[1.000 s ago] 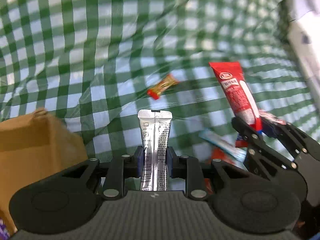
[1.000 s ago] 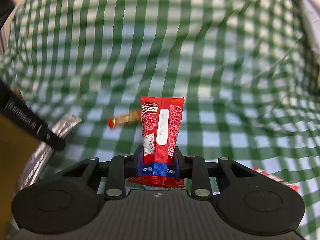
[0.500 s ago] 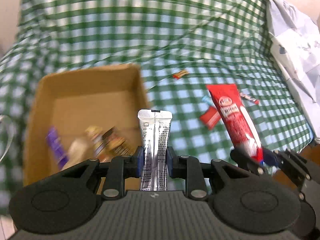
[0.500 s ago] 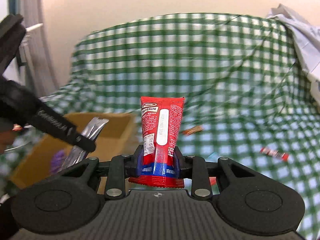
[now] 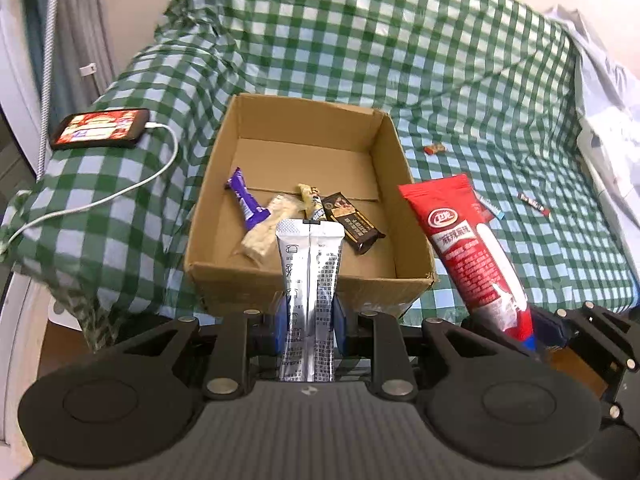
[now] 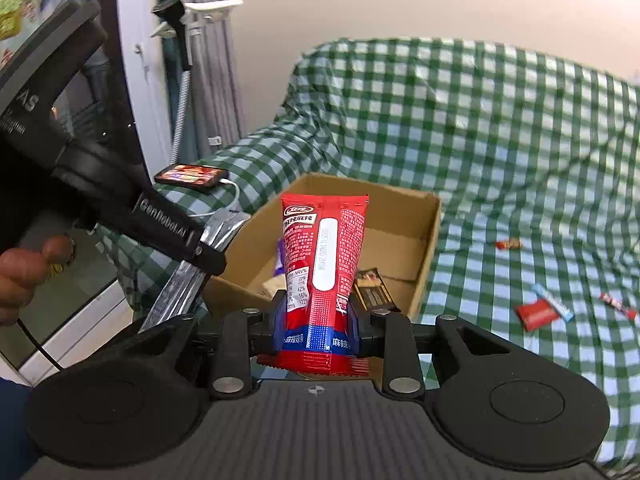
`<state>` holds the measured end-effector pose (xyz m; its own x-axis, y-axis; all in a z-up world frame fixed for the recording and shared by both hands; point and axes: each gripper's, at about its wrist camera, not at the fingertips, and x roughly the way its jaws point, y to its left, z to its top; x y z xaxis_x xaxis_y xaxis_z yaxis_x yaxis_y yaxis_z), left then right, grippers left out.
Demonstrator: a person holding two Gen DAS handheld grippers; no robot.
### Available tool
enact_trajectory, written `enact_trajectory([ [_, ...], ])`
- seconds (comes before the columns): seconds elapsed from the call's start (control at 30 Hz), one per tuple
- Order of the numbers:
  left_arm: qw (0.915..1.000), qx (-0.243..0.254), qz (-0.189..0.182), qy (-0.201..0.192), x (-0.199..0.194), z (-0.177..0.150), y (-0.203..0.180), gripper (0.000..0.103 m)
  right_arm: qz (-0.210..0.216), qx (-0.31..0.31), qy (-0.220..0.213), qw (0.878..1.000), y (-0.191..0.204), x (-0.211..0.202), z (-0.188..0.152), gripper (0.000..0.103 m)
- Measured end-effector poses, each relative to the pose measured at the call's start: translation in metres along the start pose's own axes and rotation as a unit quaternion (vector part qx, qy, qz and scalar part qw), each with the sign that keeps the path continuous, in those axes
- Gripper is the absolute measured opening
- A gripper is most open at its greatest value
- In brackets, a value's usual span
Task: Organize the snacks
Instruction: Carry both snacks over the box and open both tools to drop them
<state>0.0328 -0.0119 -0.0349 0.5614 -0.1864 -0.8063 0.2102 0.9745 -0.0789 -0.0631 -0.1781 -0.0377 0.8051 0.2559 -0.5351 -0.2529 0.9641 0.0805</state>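
Observation:
My left gripper is shut on a silver snack packet, held upright just in front of the near wall of an open cardboard box. The box holds several snacks: a purple bar, a pale bar and a dark brown bar. My right gripper is shut on a red snack packet, to the right of the left gripper and near the box's front right corner. The red packet also shows in the left wrist view.
The box sits on a green checked cloth over a sofa. Loose snacks lie on the cloth to the right: a small orange one, a red and a blue one, a striped one. A phone on a white cable lies at left.
Both grippers have pulled back and up from the cloth with their packets, away from the loose snacks. The box and its contents have come fully into view.

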Motion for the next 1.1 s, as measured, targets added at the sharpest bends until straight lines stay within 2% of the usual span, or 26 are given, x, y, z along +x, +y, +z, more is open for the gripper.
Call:
enact_trajectory([
  [0.37, 0.9992, -0.014, -0.021, -0.029, -0.023, -0.016, 0.014, 0.026, -0.023, -0.023, -0.003, 0.999, 0.021, -0.018, 0.001, 0.031],
  [0.83, 0.9991, -0.027, -0.022, -0.024, -0.008, -0.003, 0.025, 0.026, -0.018, -0.03, 0.024, 0.999, 0.018, -0.002, 0.002, 0.031],
  [1.1, 0.9991, -0.032, -0.015, -0.025, 0.004, 0.017, 0.034, 0.026, -0.022, -0.018, 0.032, 0.999, 0.01, 0.017, 0.011, 0.031],
])
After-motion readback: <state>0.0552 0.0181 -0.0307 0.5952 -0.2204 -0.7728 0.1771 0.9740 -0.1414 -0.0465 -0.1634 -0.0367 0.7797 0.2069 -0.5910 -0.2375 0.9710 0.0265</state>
